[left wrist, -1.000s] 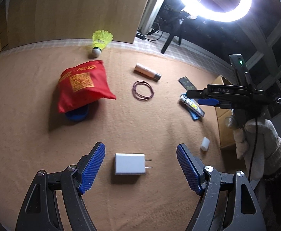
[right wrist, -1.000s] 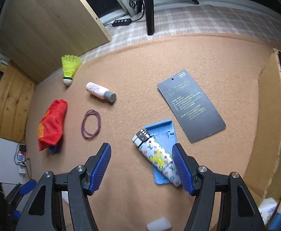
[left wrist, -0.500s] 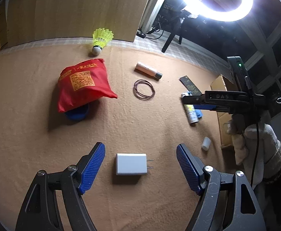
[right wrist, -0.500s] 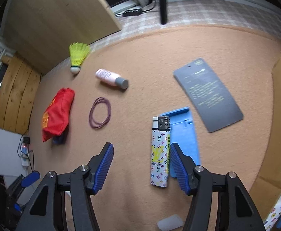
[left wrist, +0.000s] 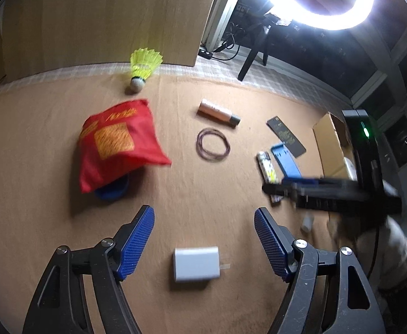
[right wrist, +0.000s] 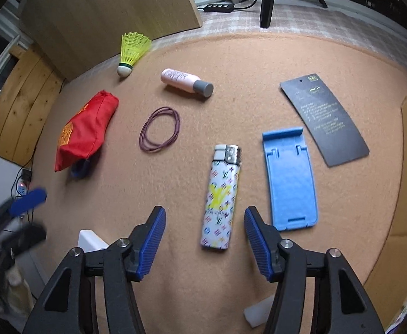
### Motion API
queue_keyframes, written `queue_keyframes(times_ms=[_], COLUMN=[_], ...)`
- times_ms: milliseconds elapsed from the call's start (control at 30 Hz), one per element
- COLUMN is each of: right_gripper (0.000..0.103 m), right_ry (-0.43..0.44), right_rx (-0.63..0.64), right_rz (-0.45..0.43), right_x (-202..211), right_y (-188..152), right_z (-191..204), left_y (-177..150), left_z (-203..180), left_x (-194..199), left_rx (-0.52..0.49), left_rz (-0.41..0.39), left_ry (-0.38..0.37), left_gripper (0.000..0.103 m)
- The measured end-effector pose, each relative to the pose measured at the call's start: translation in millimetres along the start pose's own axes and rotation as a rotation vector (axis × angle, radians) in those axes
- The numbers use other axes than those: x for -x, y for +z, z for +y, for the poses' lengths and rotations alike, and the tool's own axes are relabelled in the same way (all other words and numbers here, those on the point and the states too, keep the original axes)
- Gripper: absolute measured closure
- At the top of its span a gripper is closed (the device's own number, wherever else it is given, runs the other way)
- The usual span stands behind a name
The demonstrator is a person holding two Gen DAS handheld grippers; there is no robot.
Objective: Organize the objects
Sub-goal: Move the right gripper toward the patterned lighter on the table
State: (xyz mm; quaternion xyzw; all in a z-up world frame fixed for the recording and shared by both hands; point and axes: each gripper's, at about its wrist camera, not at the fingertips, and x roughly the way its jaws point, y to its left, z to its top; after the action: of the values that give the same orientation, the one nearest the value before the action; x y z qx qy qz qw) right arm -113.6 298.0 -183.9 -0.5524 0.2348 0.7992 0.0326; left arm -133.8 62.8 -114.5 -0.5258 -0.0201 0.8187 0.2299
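My left gripper [left wrist: 204, 220] hangs open above a white plug adapter [left wrist: 196, 263] that lies between its blue pads without touching them. A patterned lighter [right wrist: 220, 197] lies on the tan felt between the fingers of my right gripper [right wrist: 205, 220], whose jaws are closing with a gap on both sides. Just right of the lighter lies a blue phone stand [right wrist: 288, 179]. In the left wrist view the right gripper [left wrist: 275, 185] comes in blurred from the right, over the lighter [left wrist: 267, 167].
A red pouch [left wrist: 118, 142] covers a blue disc [left wrist: 111, 192] at the left. Yellow shuttlecock [left wrist: 143, 65], pink bottle [left wrist: 218, 112], hair-tie loops [left wrist: 213, 144], a dark card [right wrist: 324, 118] and a small white cap [left wrist: 307, 222] lie around. A cardboard box [left wrist: 330, 142] stands at the right edge.
The right gripper swung left and lined up with the lighter, its jaws narrowing around it. The left gripper drew nearer the adapter, which now sits lower between its pads.
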Motion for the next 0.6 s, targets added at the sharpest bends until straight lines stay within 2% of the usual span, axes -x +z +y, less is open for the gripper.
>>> queue_keyframes(times_ms=[100,333,600], right_gripper=[0.056,0.057,0.057], right_ry=[-0.027,-0.057,-0.065], right_rx=[0.008,0.02,0.018], right_rz=[-0.013,-0.038,-0.046], right_x=[-2.0,-4.8,-3.4], right_y=[-3.5,-8.4,-5.1], right_z=[3.3,8.8,2.1], left_y=[18.2,54.0,75.5], left_z=[-5.7,-20.1,-26.4], left_x=[-15.9,-64.5,-113.9], left_rx=[-0.015,-0.048,-0.076], left_rz=[0.006,0.045,0.089], left_ry=[0.014,0.057,0.122], left_gripper=[0.027,0.027,0.027])
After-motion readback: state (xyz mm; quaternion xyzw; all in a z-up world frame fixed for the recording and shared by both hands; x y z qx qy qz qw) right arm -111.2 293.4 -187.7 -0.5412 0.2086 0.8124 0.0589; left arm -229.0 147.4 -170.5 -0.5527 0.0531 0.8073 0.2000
